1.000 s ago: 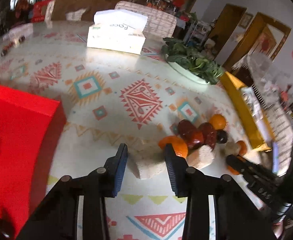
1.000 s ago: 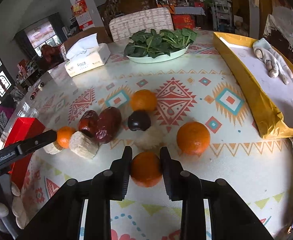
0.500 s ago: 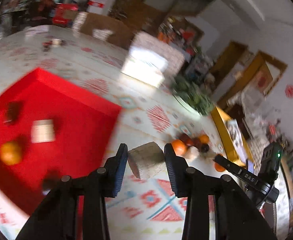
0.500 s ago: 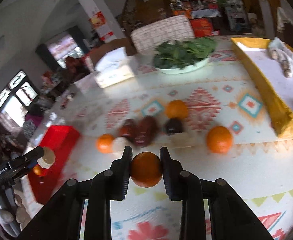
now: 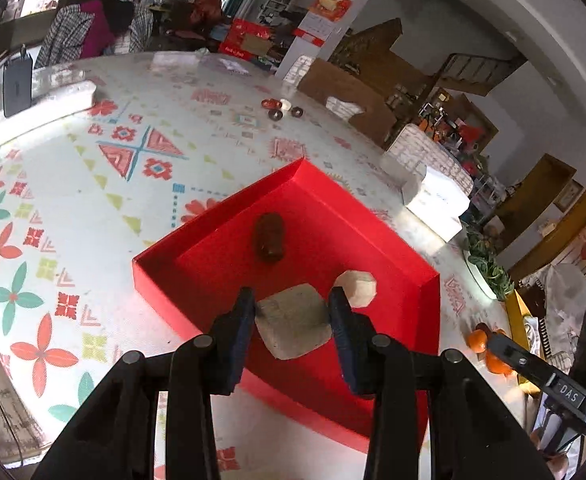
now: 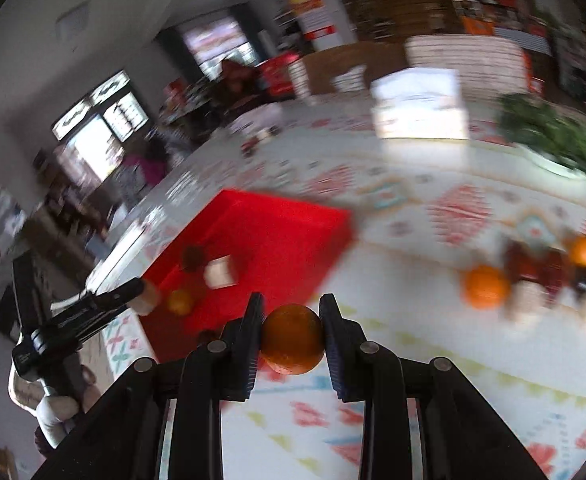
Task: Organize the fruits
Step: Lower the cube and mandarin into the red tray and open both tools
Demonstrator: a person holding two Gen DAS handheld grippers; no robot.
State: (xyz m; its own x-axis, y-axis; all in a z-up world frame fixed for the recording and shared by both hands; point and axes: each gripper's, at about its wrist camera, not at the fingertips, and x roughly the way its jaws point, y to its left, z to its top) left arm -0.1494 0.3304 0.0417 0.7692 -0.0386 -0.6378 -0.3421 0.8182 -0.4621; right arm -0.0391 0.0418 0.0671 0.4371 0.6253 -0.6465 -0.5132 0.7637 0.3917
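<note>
Pale, rough-cut chunk [image 5: 293, 326] clamped on its flat sides in the left gripper [image 5: 291, 322], over the red box [image 5: 165, 276]. Looks light, stiff, crumbly at the corners. Right gripper [image 6: 291, 338] is closed on an orange [image 6: 291, 339], taken across its middle: round, slick-skinned, likely to roll. View there is blurred; the box seems just ahead.

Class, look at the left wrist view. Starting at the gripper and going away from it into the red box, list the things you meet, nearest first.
Pale chunk held in the left gripper → second pale chunk lying in the red box → dark brown fruit → the box's far corner.
</note>
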